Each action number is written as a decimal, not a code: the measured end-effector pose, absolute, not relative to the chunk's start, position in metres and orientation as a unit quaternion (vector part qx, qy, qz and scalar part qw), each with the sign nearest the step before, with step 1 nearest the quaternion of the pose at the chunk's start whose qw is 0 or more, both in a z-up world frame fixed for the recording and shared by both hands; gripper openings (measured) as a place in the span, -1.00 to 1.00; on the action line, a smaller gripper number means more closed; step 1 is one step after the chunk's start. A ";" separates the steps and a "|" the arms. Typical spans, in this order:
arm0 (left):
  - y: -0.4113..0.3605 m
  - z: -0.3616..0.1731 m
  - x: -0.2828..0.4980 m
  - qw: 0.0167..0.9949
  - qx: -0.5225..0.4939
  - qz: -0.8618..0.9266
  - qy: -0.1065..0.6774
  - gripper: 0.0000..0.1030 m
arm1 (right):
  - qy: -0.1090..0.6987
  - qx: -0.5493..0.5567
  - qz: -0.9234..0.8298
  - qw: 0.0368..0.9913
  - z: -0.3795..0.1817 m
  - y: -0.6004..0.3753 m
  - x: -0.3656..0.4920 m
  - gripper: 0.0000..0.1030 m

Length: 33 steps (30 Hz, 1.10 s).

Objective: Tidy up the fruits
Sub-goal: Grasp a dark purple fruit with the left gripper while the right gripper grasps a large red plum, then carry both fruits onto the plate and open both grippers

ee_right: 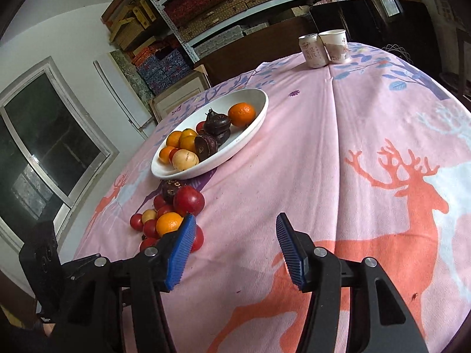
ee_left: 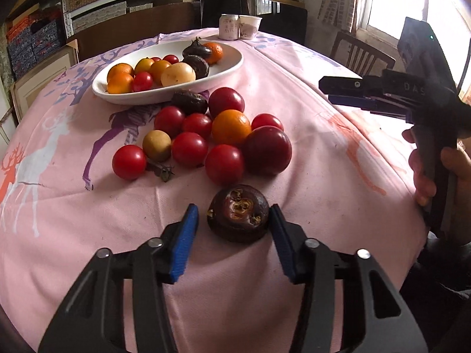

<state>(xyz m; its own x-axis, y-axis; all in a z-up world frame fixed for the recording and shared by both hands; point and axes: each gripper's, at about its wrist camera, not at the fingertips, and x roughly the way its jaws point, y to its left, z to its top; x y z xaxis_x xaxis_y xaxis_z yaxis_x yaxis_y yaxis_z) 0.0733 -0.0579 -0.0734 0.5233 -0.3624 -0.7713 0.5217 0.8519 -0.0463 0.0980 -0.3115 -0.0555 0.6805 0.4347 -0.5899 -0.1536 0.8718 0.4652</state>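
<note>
Your left gripper [ee_left: 234, 229] brackets the dark fruit [ee_left: 238, 213] with only one pad touching, so closing off-centre may roll it away, while your right gripper [ee_right: 235, 250] hangs open and empty.

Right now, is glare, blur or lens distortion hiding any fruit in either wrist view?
Left wrist view: window blown out top right, fruit sharp, mangosteen crisp. Right wrist view: evenly lit, table bulges from fisheye, pile partly hidden behind the right gripper finger.
</note>
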 end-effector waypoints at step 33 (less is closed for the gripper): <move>-0.015 -0.052 0.075 0.896 -0.029 -0.248 0.368 -0.21 | 0.399 0.100 0.222 0.884 -0.044 -0.236 0.086 -0.22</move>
